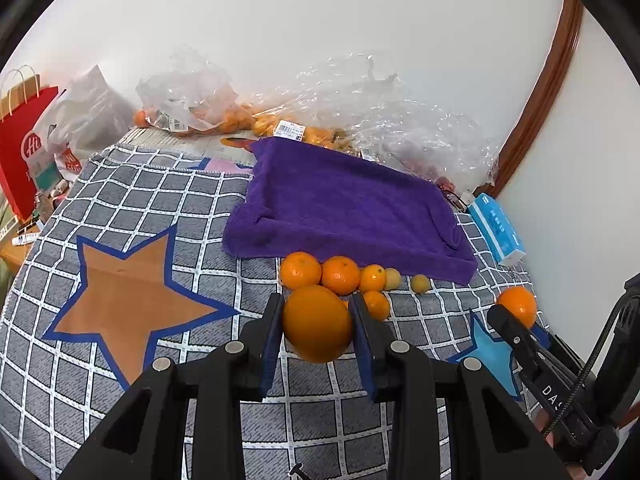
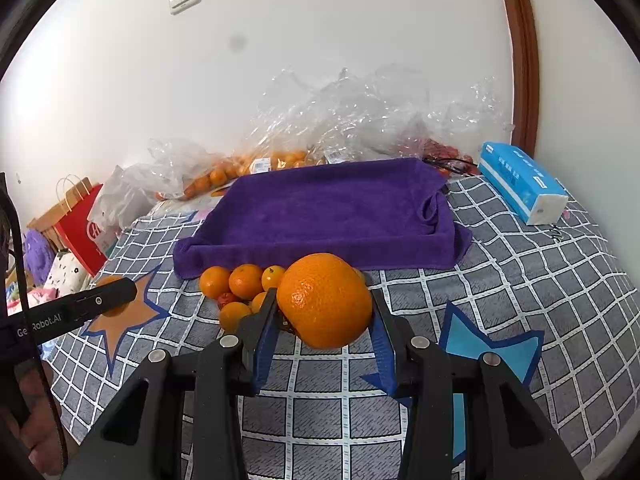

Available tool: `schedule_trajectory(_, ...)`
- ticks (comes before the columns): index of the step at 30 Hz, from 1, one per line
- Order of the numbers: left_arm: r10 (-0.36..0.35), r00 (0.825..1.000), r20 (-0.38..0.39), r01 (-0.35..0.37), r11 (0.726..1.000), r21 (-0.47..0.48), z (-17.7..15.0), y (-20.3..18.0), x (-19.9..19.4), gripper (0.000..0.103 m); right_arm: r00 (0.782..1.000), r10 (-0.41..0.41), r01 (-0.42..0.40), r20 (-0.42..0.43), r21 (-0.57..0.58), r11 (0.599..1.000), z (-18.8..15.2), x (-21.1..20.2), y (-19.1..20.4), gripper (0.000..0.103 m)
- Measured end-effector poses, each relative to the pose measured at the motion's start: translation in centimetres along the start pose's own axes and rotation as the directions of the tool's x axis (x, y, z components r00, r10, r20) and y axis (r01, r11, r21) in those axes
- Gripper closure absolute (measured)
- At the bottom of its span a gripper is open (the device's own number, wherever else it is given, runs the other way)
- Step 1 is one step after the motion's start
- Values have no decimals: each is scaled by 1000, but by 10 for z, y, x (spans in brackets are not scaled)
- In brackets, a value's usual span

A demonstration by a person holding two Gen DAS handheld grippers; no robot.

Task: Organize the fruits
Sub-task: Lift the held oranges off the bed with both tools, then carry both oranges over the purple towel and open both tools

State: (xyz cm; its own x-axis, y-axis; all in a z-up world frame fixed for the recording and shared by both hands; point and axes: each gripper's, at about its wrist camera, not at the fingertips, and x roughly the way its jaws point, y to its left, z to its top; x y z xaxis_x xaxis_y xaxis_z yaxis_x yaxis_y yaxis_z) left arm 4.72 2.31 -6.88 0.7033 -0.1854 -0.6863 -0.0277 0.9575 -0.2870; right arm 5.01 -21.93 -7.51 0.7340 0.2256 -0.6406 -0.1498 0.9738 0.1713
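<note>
My left gripper is shut on a large orange held just above the checked cloth. My right gripper is shut on another large orange; it also shows at the right of the left wrist view. A cluster of small oranges lies in front of a purple towel draped over a tray. The same cluster and towel show in the right wrist view. My left gripper appears at the left there.
Clear plastic bags of small oranges sit behind the towel by the wall. A blue tissue pack lies at the right. A red paper bag stands at the left edge. The checked cloth has star patches.
</note>
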Motion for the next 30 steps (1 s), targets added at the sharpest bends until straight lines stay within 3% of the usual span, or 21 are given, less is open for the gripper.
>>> schedule_trajectory(13,6,1000,26,-7,1000,9,20,1,11,72,999,-26,26,24,-10,1000,22,7,-4,60)
schedule_trajectory(30,-26,999,28,25,999,42,70,-33,71,72,998,-59,59,12,10,998,61,60,-28,60)
